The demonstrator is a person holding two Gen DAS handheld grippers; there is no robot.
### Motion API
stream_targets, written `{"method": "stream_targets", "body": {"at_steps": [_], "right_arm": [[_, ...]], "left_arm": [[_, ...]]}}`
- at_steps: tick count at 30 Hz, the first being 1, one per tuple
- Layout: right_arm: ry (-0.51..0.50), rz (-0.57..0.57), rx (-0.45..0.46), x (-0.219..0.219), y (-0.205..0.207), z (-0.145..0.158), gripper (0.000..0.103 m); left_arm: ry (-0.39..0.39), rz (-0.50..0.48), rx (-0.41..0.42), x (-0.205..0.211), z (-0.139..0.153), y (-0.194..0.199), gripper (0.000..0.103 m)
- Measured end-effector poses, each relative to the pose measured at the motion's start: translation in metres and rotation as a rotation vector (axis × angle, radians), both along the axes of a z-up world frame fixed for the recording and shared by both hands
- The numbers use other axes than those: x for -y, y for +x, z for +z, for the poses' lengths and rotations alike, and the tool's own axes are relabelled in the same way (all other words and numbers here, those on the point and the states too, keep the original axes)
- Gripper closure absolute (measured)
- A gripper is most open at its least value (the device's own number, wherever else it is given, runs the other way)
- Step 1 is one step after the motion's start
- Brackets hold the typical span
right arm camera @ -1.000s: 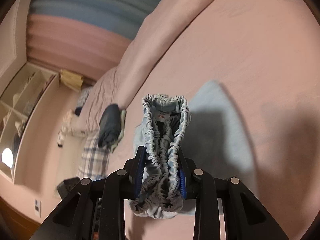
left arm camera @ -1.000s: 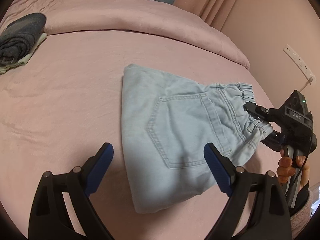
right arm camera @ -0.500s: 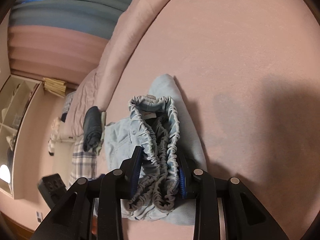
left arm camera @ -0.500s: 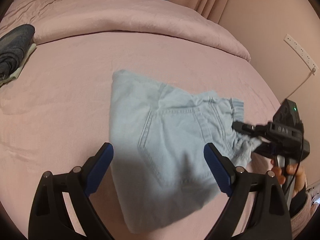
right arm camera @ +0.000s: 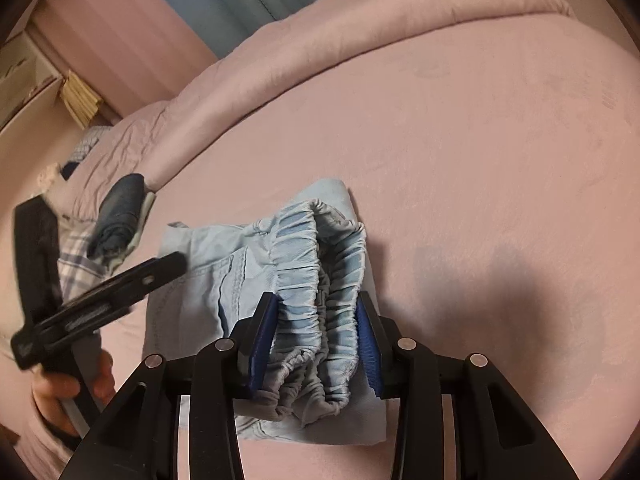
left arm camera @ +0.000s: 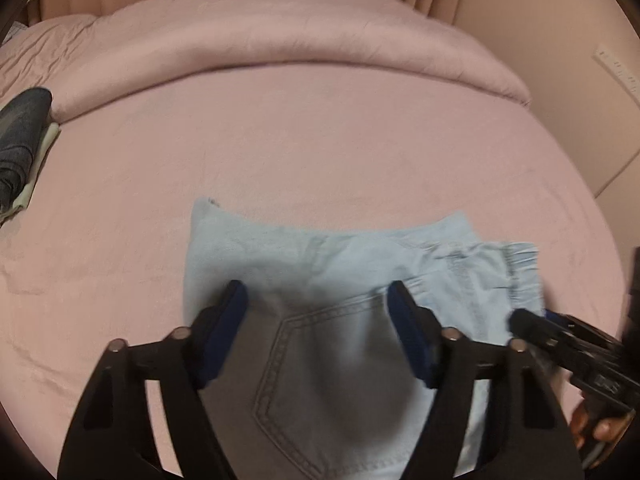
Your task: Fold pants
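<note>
Left wrist view: left tool [left arm camera: 316, 316] over folded pants [left arm camera: 360, 280] near bed's [left arm camera: 320, 140] front edge, jaws closing, gripping nothing. Right wrist view: right tool [right arm camera: 316, 340] jaws opening, elastic waistband [right arm camera: 320, 280] between them, pads [right arm camera: 262, 344] barely touching.

The left tool [left arm camera: 318, 304] points steeply downward, its blue-padded fingers [left arm camera: 224, 332] spread apart and closing, nothing pinched between them. The right tool [right arm camera: 316, 338] tilts down less steeply; its jaws are opening, the gathered fabric between its pads [right arm camera: 262, 340] sitting loose, with a gap beside the right pad. A hand [right arm camera: 68, 388] grips the left tool's handle, behind its fingers.
</note>
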State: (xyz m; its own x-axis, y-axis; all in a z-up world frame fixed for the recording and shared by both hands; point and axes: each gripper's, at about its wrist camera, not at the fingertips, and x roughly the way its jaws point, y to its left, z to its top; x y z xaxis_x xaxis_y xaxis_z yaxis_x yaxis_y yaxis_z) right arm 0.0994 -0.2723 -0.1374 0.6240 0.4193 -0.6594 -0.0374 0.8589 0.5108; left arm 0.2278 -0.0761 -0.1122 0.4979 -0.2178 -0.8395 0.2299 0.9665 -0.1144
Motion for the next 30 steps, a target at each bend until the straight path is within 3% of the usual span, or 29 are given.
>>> {"method": "stream_targets", "body": {"at_steps": [11, 18, 26, 30], "right_arm": [[-0.093, -0.008, 0.031, -0.008, -0.004, 0.011, 0.058], [-0.228, -0.082, 0.125, -0.007, -0.016, 0.039, 0.055], [-0.202, 0.066, 0.189, -0.036, -0.023, 0.051, 0.055], [-0.249, 0.125, 0.201, -0.059, -0.024, 0.047, 0.057]], "left_arm": [[0.062, -0.014, -0.045, 0.004, -0.023, 0.015, 0.034], [0.072, -0.020, -0.061, 0.008, -0.027, 0.025, 0.034], [0.075, -0.014, -0.089, 0.011, -0.030, 0.033, 0.033], [0.085, -0.020, -0.100, 0.013, -0.030, 0.039, 0.033]]}}
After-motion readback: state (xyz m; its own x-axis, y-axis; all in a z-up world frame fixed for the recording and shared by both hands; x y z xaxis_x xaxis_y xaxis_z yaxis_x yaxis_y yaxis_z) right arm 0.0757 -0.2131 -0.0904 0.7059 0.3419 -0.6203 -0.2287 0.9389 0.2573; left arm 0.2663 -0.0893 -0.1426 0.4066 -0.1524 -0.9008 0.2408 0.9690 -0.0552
